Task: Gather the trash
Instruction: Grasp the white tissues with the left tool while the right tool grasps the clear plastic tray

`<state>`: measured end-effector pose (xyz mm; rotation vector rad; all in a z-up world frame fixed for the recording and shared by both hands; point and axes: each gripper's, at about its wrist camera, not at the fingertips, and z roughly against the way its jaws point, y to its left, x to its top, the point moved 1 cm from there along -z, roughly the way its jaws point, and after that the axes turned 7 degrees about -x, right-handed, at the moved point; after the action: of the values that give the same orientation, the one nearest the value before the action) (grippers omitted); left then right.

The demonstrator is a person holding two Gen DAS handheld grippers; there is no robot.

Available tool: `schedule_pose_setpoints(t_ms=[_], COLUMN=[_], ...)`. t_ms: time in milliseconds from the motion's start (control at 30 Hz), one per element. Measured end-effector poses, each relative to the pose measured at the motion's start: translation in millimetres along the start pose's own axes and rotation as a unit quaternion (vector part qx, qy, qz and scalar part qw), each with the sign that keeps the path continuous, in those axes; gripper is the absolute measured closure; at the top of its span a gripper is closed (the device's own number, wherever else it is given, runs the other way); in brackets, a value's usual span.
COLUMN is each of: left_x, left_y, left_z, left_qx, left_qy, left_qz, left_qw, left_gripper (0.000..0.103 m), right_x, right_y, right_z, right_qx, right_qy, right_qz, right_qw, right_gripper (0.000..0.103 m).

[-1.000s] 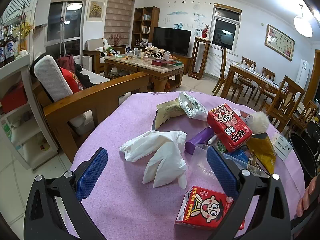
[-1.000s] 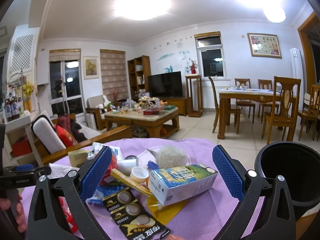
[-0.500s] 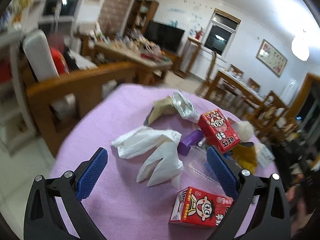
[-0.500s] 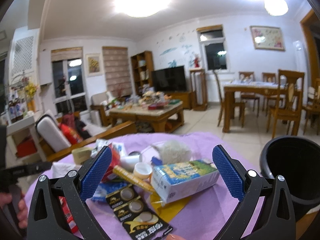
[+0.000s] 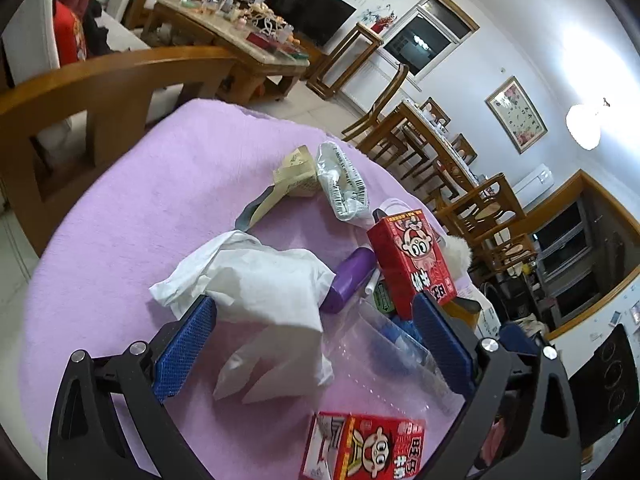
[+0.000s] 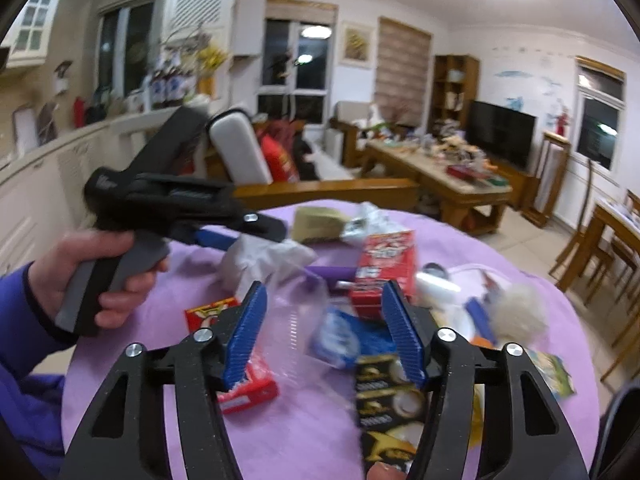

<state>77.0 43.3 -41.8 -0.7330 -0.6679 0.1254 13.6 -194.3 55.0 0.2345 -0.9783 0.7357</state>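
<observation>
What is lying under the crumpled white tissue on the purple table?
The white tissue rests mostly on the bare purple tablecloth. Its right edge overlaps the end of a purple tube and touches a clear plastic bag. Anything directly beneath the tissue is covered and cannot be seen.

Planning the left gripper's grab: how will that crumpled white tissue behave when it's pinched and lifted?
The white tissue is probably floppy: it lies crumpled in loose folds, so its ends should droop. It looks thin and light, needing little force. Its loose corner by the purple tube may drag against it.

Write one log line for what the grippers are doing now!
left hand-held gripper: open over white tissue | right hand-held gripper: closing, around clear bag
</observation>
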Motion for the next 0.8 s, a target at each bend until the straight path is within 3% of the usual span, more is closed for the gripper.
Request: schedule_pose_setpoints(t_ms=[133,300,367,467,633,800], left_x=[0.6,5.2,5.0,5.7,4.2,3.3], left_y=[4.3,14.0,18.4,26.4,19.0,0.7], left_z=[-4.9,-1.7,-2.3,-1.2,9.2,27.7], left_qx=[0.001,0.024,0.025,0.026,0.025,0.016], left_qy=[0.009,0.017,0.021,0.024,0.013,-0.019], left_qz=[0.009,0.004,0.005,0.004,-0.012,-0.046], left_qw=[0.9999,0.9996,0.9995,0.9994,0.9995,0.9986], left_gripper=[0.024,0.055,0.075,0.088,0.095,0.096], right_x=[4.1,0.1,2.1,2.5,-3.4,-2.9], right_y=[7.3,10.9,13.1,10.8,6.5,-6.1], right_z=[-20.7,-43.7,-47.8,-54.4,-60.4,-43.0], right_qx=[0.019,0.035,0.043,0.050,0.050,0.069], right_qy=[0.048,0.074,0.079,0.093,0.113,0.088], right_qz=[0.013,0.004,-0.005,-0.023,-0.042,-0.089], right_qw=[0.999,0.997,0.996,0.994,0.991,0.990], right_gripper=[0.057,0.088,0.089,0.089,0.093,0.097])
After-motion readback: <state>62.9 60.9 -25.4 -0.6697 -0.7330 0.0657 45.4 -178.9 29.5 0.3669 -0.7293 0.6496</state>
